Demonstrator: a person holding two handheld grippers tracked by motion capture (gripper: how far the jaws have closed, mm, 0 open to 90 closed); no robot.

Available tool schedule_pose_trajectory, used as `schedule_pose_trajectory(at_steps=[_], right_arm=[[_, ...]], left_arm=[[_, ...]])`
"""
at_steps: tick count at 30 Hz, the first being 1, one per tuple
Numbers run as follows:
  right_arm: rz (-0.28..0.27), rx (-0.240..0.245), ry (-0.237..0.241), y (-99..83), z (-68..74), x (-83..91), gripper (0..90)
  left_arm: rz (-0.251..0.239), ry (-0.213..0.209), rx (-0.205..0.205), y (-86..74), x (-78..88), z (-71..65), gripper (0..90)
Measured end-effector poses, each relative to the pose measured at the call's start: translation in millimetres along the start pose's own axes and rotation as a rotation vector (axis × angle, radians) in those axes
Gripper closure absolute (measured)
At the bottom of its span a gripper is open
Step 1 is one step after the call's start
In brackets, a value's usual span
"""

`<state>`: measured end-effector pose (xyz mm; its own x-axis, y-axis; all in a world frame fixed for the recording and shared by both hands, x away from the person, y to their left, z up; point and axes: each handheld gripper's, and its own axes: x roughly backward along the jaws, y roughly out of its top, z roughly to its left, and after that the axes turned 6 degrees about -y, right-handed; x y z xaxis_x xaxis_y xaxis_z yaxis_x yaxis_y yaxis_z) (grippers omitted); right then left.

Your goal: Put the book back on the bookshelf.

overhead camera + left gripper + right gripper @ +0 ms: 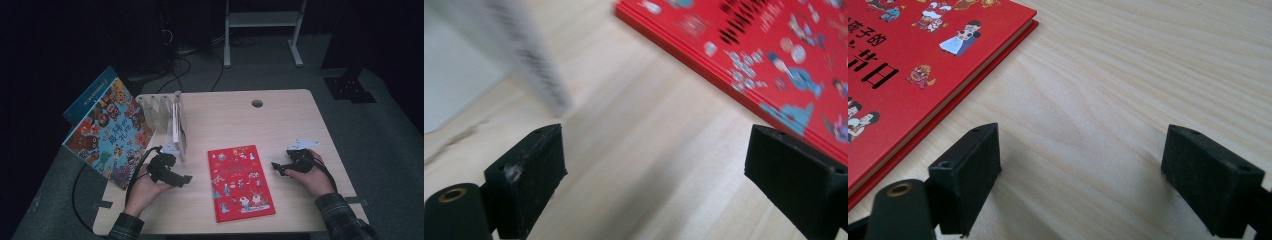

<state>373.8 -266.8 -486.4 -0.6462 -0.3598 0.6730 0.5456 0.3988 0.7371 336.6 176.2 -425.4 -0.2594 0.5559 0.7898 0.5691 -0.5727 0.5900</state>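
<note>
while both grippers' jaws wide w/ nothing between, white book (176, 129) upright in rack (152, 106)

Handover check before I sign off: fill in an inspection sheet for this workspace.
Surface: pale wood table, hole near far edge.
Job's things: red book flat at centre; white rack holding one upright book.
Clutter: big picture book leaning off left edge.
Grippers: left gripper open, empty, left of red book; right gripper open, empty, to its right.
Cables: black cable trails from left gripper; more on floor.
Surroundings: dark room, white stand behind.
</note>
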Motion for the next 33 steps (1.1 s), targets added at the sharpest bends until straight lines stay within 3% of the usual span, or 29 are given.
schedule_pose_trajectory(at_steps=[2,9,13,22,33], right_arm=[[0.0,0.0,0.0,0.0,0.0,0.0,14.8],[-0.001,-0.001,-0.002,-0.1,0.3,0.1,14.9],[-0.001,-0.002,-0.002,-0.2,0.3,0.1,14.9],[-0.001,-0.003,-0.004,-0.1,0.6,0.1,14.8],[-0.001,-0.004,-0.005,-0.1,0.7,0.1,14.8]], left_arm=[[0.015,-0.02,-0.021,0.6,-6.8,-4.2,2.4],[0.035,-0.076,-0.075,2.2,-24.4,-16.5,1.2],[0.075,-0.114,-0.135,2.1,-38.5,-26.1,1.2],[0.101,-0.134,-0.216,9.7,-58.8,-41.3,1.1],[0.095,-0.167,-0.264,18.8,-78.8,-63.6,0.0]])
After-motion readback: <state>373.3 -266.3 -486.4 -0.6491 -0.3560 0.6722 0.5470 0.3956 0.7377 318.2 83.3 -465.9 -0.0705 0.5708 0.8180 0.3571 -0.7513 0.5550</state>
